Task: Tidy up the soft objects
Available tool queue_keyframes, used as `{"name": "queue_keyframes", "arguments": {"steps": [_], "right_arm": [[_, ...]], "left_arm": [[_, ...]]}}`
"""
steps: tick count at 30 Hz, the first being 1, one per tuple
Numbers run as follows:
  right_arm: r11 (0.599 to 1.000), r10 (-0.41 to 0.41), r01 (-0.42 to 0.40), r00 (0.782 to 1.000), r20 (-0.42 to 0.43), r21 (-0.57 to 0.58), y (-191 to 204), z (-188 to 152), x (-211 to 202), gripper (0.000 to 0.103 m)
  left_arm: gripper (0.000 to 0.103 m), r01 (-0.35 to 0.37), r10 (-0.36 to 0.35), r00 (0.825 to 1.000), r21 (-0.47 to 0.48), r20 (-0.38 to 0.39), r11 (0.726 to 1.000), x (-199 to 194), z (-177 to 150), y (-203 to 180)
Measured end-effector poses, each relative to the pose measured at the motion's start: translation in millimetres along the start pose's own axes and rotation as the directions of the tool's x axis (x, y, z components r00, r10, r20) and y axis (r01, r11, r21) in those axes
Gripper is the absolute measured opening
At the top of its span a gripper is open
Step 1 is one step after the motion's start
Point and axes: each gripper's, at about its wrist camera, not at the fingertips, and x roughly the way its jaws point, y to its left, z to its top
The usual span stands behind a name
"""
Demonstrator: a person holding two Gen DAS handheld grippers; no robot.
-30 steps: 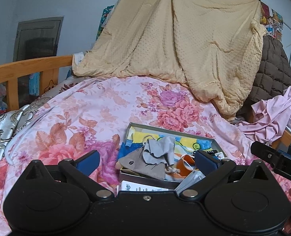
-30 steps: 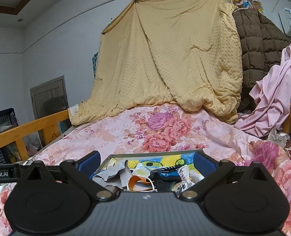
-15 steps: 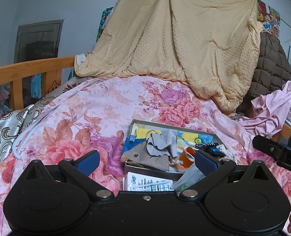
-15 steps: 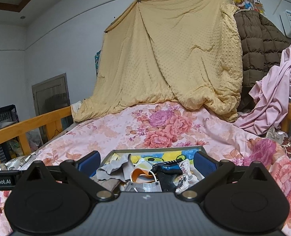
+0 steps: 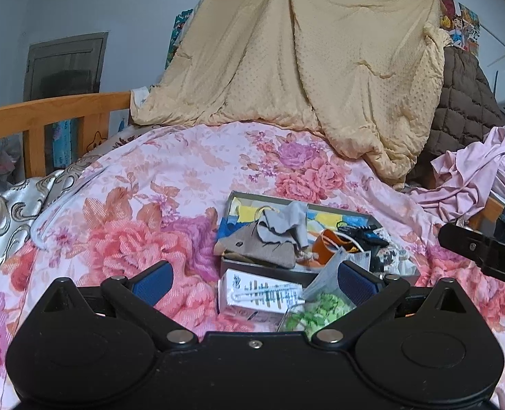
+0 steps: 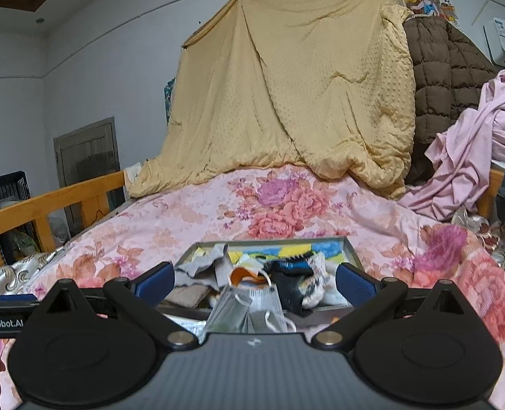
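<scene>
A shallow tin box (image 5: 338, 209) (image 6: 350, 249) lies on the floral quilt (image 5: 150, 205). It holds a grey cloth (image 5: 286, 222), a tan cloth (image 5: 256, 247), an orange item (image 5: 322, 247) and dark socks (image 6: 291, 273). A grey face mask (image 6: 249, 311) hangs over the box's near edge. A white carton (image 5: 259, 294) and a clear bag with green contents (image 5: 317, 311) lie in front of the box. My left gripper (image 5: 254, 280) is open and empty above them. My right gripper (image 6: 255, 278) is open and empty over the mask.
A yellow blanket (image 5: 303, 68) hangs at the back, with a brown quilted cover (image 6: 447, 75) and pink clothes (image 6: 474, 157) on the right. A wooden bed rail (image 5: 47, 112) runs along the left. The right gripper's side bar (image 5: 481, 254) shows in the left wrist view.
Both grippers have drawn back and up from the box. The carton, green bag and face mask have come into view at the near edge. Jaws stay open.
</scene>
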Motion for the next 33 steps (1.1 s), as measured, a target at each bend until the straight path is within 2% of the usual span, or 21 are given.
{"name": "queue_keyframes", "arguments": {"steps": [12, 18, 33], "right_arm": [[1.0, -0.012, 0.012, 0.998, -0.062, 0.001, 13, -28, -28, 0.103], [1.0, -0.022, 0.022, 0.996, -0.092, -0.001, 18, -41, -40, 0.103], [0.999, -0.021, 0.016, 0.989, -0.144, -0.036, 30, -59, -37, 0.103]], "left_arm": [[0.102, -0.04, 0.041, 0.999, 0.017, -0.026, 0.999, -25, -33, 12], [0.102, -0.035, 0.037, 0.998, 0.036, -0.053, 0.999, -32, -45, 21], [0.102, -0.04, 0.042, 0.998, 0.045, -0.046, 0.998, -31, -59, 28]]}}
